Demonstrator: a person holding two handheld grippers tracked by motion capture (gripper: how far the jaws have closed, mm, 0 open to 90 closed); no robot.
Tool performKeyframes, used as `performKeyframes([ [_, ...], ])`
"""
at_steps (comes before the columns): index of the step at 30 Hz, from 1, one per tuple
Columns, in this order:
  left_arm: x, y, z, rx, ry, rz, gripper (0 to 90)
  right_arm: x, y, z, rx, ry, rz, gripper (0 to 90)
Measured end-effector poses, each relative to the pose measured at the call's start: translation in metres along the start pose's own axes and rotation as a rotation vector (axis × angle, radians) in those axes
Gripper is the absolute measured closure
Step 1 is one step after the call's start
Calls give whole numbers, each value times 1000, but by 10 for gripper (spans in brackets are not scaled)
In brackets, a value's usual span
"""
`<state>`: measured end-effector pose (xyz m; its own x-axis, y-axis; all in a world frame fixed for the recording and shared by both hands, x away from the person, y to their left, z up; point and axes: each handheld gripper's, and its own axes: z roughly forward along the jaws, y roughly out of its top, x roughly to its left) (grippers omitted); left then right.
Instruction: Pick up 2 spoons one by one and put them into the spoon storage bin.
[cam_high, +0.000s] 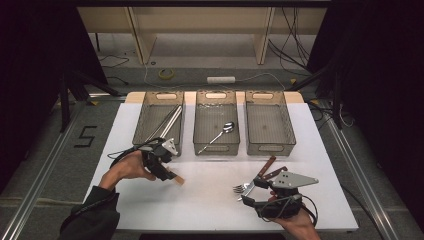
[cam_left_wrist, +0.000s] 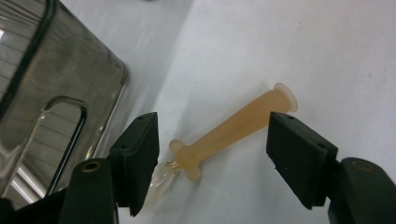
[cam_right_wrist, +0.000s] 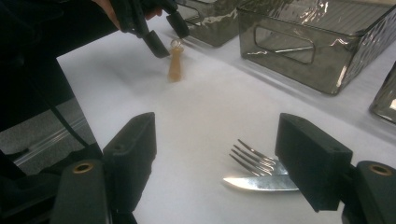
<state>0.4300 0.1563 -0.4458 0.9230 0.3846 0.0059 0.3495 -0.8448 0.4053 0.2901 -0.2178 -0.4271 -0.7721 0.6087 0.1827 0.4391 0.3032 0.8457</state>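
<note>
Three clear bins (cam_high: 215, 122) stand along the far edge of my white table (cam_high: 210, 200) in the high view; the left one holds long metal pieces, the middle one a spoon (cam_high: 217, 134), the right one looks bare. My left gripper (cam_high: 165, 167) hangs over a small tan-handled utensil (cam_high: 176, 178) near the left edge, so I judge I am at the pick-up step. Dark floor, cables and a wooden bench lie beyond.

From the left gripper view, my jaws stand spread on either side of the handle (cam_left_wrist: 233, 133), not touching; next I must sink and squeeze squarely.

From the right gripper view, my right gripper (cam_right_wrist: 215, 158) is spread and idle by a fork (cam_right_wrist: 254, 158) and knife (cam_right_wrist: 259, 183) near the front edge.
</note>
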Motion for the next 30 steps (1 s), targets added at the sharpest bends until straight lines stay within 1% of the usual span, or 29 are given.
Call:
performKeyframes([
  [1, 1, 0, 1, 0, -6, 6, 340, 0, 0, 0, 1, -1, 2, 301],
  [3, 4, -1, 3, 7, -10, 3, 340, -1, 0, 0, 1, -2, 2, 301],
  [5, 5, -2, 5, 17, -20, 17, 340, -1, 0, 1, -3, 0, 2, 301],
  [10, 9, -5, 10, 42, -15, 21, 345, -1, 0, 1, 3, 0, -1, 301],
  [13, 11, -6, 11, 43, -17, 24, 346, -1, 0, 1, 2, 1, -2, 301],
  [14, 10, -6, 11, 38, -16, 20, 346, -1, 0, 1, 2, 1, -1, 301],
  [16, 11, -5, 11, 46, -22, 30, 347, -1, 0, 1, 3, 1, -2, 302],
  [17, 11, -5, 12, 42, -23, 24, 347, -1, 0, 1, 3, 2, -2, 302],
  [22, 12, -4, 12, 60, -34, 51, 345, -1, 0, 0, 2, 1, -3, 302],
  [25, 13, -5, 13, 71, -51, 60, 345, -1, 0, 0, 4, 1, -3, 302],
  [28, 12, -7, 15, 86, -64, 63, 344, -1, 0, 1, 8, 0, -4, 302],
  [29, 12, -7, 16, 100, -67, 75, 344, -1, 0, 1, 7, -2, -4, 302],
  [30, 11, -7, 17, 106, -67, 78, 353, -1, 0, 1, 7, -2, -4, 302],
])
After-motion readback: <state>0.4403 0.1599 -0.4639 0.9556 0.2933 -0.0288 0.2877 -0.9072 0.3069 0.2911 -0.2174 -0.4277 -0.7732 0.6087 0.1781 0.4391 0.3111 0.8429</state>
